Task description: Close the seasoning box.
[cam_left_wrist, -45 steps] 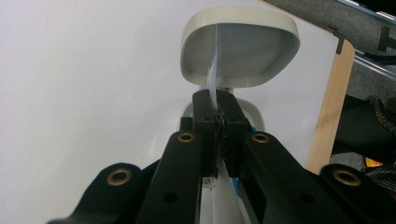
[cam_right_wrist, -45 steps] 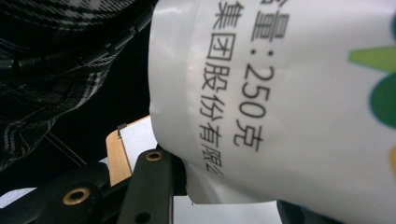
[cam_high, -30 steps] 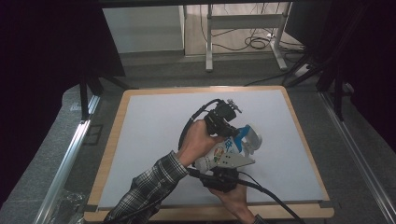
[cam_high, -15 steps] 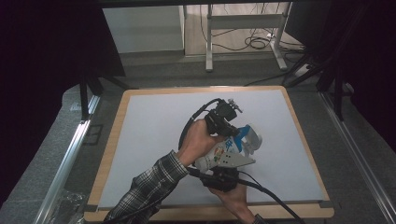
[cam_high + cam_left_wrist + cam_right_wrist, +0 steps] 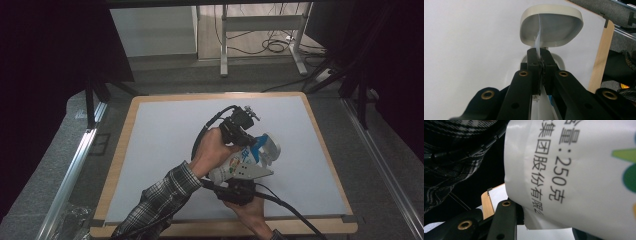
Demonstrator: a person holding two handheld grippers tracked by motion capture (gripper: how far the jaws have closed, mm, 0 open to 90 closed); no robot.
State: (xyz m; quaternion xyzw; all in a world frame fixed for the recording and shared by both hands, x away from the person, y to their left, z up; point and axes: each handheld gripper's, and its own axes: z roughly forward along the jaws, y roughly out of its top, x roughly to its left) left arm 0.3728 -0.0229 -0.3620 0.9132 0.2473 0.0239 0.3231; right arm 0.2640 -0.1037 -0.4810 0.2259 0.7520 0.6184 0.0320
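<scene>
White tabletop [image 5: 165, 150] with a wood rim, dark curtains at the sides, a desk frame and loose cables on the floor at the top of the high view.

Nearest, bottom centre of the high view: right gripper [image 5: 239, 186], hand under it, cable trailing to the lower right. Its own view looks along one black jaw at lower left, pressed against the lower edge of a white plastic bag [image 5: 574, 175] with black print and a green mark. Jaws are partly closed and clamped on the bag's body. My read: it carries the weight and keeps the bag steady.

Just above it, centre frame: the bag [image 5: 239, 162] sits tilted between the two grippers, off the table, top end toward the right.

Next, left gripper [image 5: 240, 131], plaid sleeve [image 5: 155, 210] coming up from the bottom left. In the left gripper view the jaws are fully pinched together on a thin strip of film [image 5: 537, 43], apparently the bag's top edge, running up from the fingertips.

Farthest, right of centre: a pale, shallow bowl [image 5: 270, 148] on the table, directly beyond the bag's top. In the left gripper view the bowl [image 5: 551, 27] sits dead ahead of the jaws.

Judgement: one grip anchors, the other is set to tear or pull the top open, aimed so the contents fall into the bowl. Bag looks unopened; can't confirm.
</scene>
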